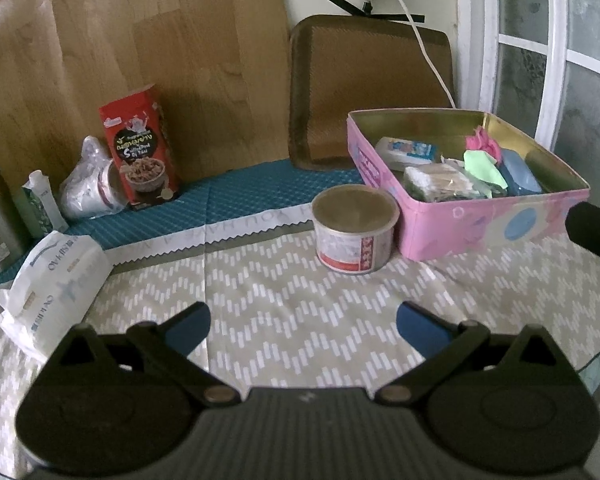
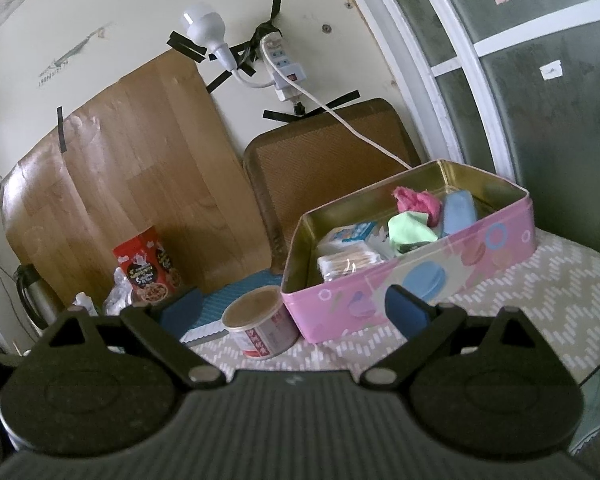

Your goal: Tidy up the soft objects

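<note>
On the zigzag-patterned cloth [image 1: 284, 280] covering the surface, a pink tin box [image 1: 472, 220] is sitting open at the right, and the soft things are lying inside it: a pink crumpled cloth [image 1: 483, 141], a light green cloth [image 1: 485, 166], a blue sponge-like pad [image 1: 520, 174], a clear-wrapped pack of pale pads [image 1: 436, 182] and a small white and blue packet [image 1: 406, 150]. A round can [image 1: 354, 228] with a dull lid is standing just beside the box's left front corner. Farther left, a red snack box [image 1: 142, 148] is standing upright against a wooden board [image 1: 120, 60], with a crumpled plastic bag [image 1: 88, 184] beside it. A white soft tissue pack [image 1: 56, 284] is lying at the left edge of the cloth, well apart from the tin box.

The left claw [image 1: 302, 326] is hovering low over bare cloth with its blue-padded fingers spread wide apart, gripping nothing. The right claw [image 2: 292, 312] is hanging in front of the can and the box's near wall, its fingers likewise spread apart and empty. A brown woven mat [image 2: 324, 168] is leaning against the wall behind the box.
</note>
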`<action>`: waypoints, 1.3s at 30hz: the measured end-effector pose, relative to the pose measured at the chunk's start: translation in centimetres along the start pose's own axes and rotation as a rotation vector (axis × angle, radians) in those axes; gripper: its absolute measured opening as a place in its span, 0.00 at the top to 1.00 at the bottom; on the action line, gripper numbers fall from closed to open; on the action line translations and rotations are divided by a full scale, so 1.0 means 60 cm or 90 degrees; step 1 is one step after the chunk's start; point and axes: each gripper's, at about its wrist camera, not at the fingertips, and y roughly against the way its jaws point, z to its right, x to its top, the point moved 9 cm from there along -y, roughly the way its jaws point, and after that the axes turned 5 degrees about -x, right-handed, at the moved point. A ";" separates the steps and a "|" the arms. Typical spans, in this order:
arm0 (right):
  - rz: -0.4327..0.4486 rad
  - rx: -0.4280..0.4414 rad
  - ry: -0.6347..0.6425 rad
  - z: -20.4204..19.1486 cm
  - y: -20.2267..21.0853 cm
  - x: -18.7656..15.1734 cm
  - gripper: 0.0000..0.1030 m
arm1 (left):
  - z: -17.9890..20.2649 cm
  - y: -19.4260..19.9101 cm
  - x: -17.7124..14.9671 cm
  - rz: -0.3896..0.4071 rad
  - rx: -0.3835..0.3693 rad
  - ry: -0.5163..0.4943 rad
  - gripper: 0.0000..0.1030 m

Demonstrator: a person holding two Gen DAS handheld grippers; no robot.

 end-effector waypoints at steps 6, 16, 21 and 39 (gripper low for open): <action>-0.003 0.003 0.004 -0.001 -0.003 -0.001 0.04 | 0.000 -0.004 -0.001 -0.005 -0.004 0.001 0.00; -0.006 0.005 0.006 -0.002 -0.007 -0.001 0.04 | 0.001 -0.007 -0.001 -0.008 -0.007 0.003 0.00; -0.008 0.005 0.005 -0.001 -0.009 -0.001 0.04 | 0.001 -0.007 -0.001 -0.009 -0.006 0.004 0.00; -0.008 0.005 0.005 -0.002 -0.009 -0.001 0.04 | 0.003 -0.013 -0.002 -0.011 -0.009 0.005 0.00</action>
